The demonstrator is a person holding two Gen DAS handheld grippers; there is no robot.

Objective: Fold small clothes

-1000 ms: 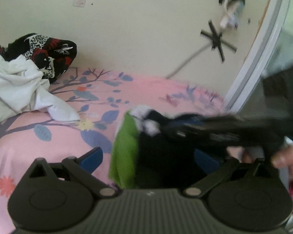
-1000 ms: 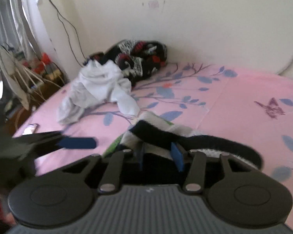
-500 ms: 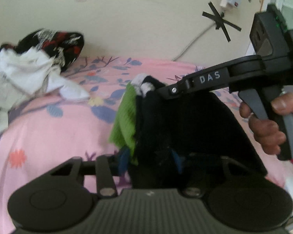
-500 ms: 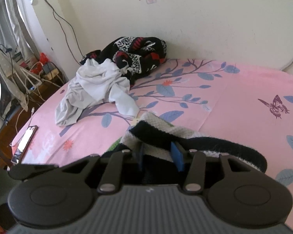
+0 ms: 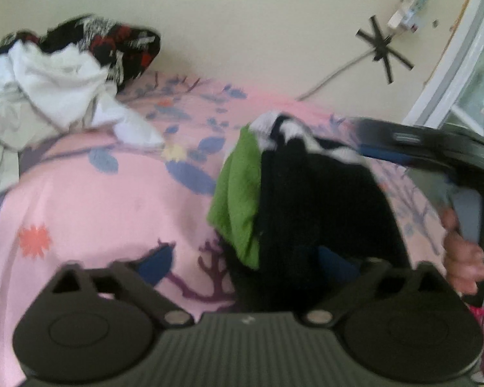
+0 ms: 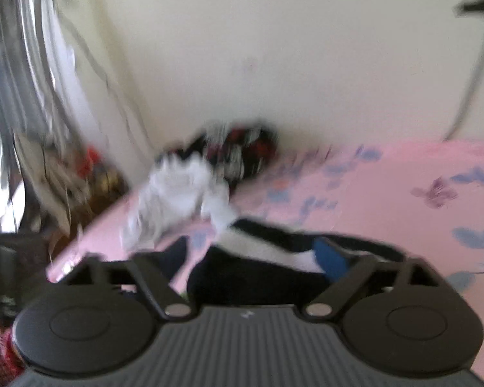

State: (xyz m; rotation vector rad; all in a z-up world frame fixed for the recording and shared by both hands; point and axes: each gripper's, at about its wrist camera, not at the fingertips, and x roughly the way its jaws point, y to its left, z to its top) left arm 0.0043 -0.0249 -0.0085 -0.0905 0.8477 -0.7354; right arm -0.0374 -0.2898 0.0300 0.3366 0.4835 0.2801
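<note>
A black garment with white stripes (image 5: 319, 200) lies on a green cloth (image 5: 238, 193) on the pink flowered bed sheet (image 5: 96, 213). My left gripper (image 5: 245, 264) is opening. Its left pad is over bare sheet and its right pad over the garment's near edge, neither pressing. My right gripper (image 5: 380, 145) reaches in from the right, held by a hand (image 5: 461, 258), with its tip near the garment's striped far end. In the blurred right wrist view my right gripper (image 6: 255, 258) is opening too, and the striped garment (image 6: 258, 274) lies loose between its spread fingers.
A crumpled white cloth pile (image 5: 58, 90) and a black, red and white patterned cloth (image 5: 113, 45) sit at the far left against the wall. A cable and a window frame (image 5: 445, 74) are at the right. The bed's edge (image 6: 90, 242) drops to floor clutter on the left.
Both grippers were shut on the black garment half a second ago and have spread their jaws off it. The right gripper has drawn back and up, and its view has swung and blurred.
</note>
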